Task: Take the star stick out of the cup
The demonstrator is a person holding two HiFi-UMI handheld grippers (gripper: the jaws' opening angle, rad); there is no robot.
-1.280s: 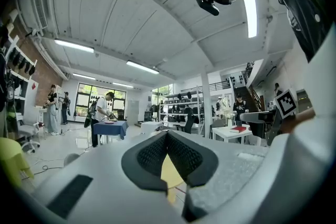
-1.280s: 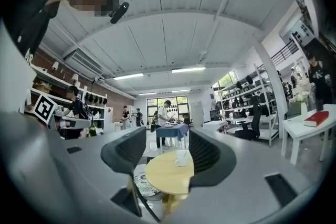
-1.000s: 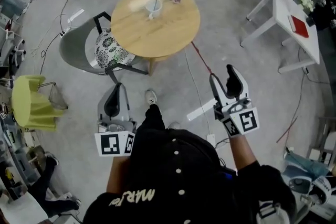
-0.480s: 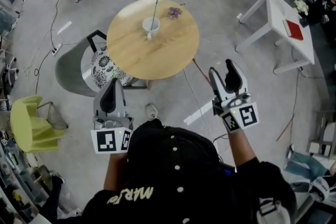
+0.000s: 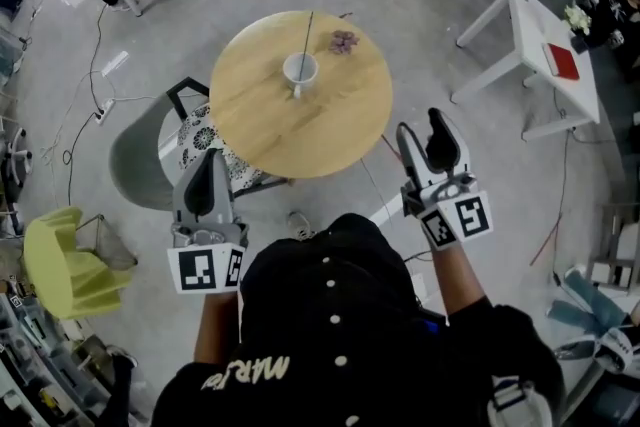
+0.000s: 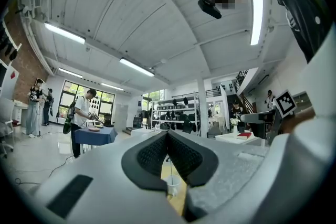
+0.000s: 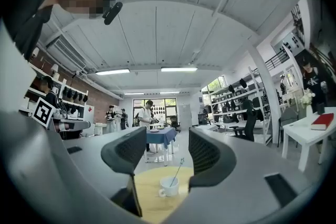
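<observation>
A white cup (image 5: 299,70) stands near the middle of a round wooden table (image 5: 260,130), and a thin star stick (image 5: 308,37) leans out of it. Both grippers hover short of the table, over the floor. My left gripper (image 5: 206,165) sits at the table's near left edge with its pads pressed together and nothing between them. My right gripper (image 5: 420,127) is at the near right edge, open and empty. In the right gripper view the cup (image 7: 169,186) and the stick (image 7: 177,170) show between the spread jaws, well ahead. In the left gripper view the cup (image 6: 172,184) peeks out below the shut pads.
A small purple thing (image 5: 344,41) lies on the table beyond the cup. A grey chair with a patterned cushion (image 5: 205,130) is tucked under the table's left side. A white table with a red book (image 5: 562,61) stands right, a yellow-green chair (image 5: 60,260) left. Cables cross the floor.
The person has stepped toward the round table, which now sits closer to both grippers. The left gripper has stayed shut and the right open; cup and stick are untouched.
</observation>
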